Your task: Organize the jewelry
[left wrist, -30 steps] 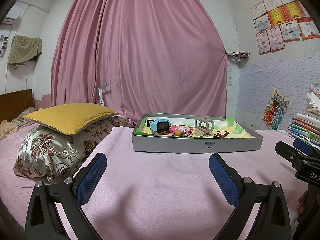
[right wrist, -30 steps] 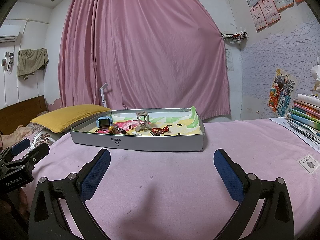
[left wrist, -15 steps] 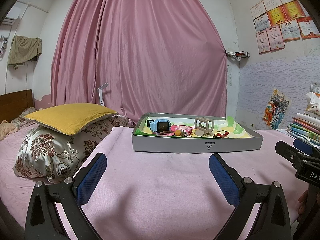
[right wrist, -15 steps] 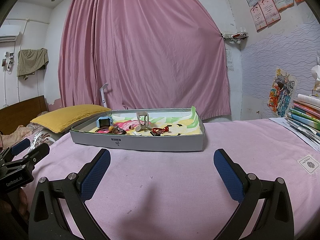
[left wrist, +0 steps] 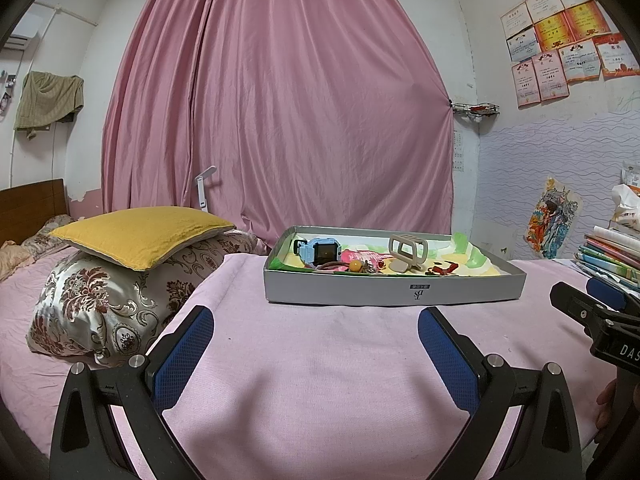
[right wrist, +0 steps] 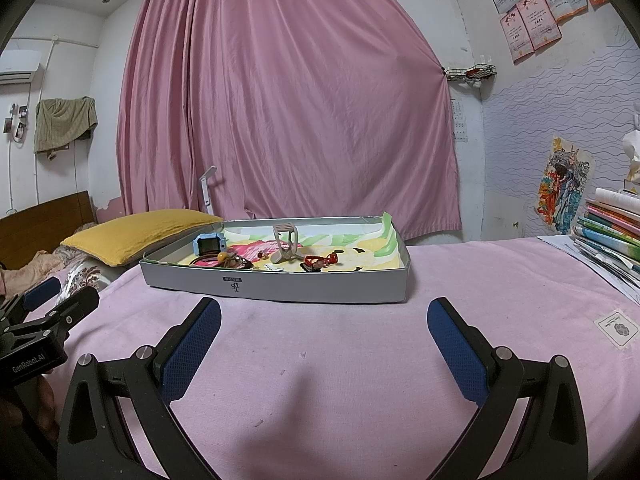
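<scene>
The left gripper (left wrist: 315,330) and right gripper (right wrist: 324,320) hover over the bed (right wrist: 360,360), jaws spread wide and empty. The grey tray (left wrist: 394,292) with jewelry lies near the bed's far edge.

Dim, even indoor light; sharp focus; fisheye-bent, dark-vignetted edges.

No visible change across the second, left gripper (left wrist: 316,336) and right gripper (right wrist: 324,326) exactly where they were, fingers as wide apart, grey tray (left wrist: 394,293) unmoved on the bed
</scene>
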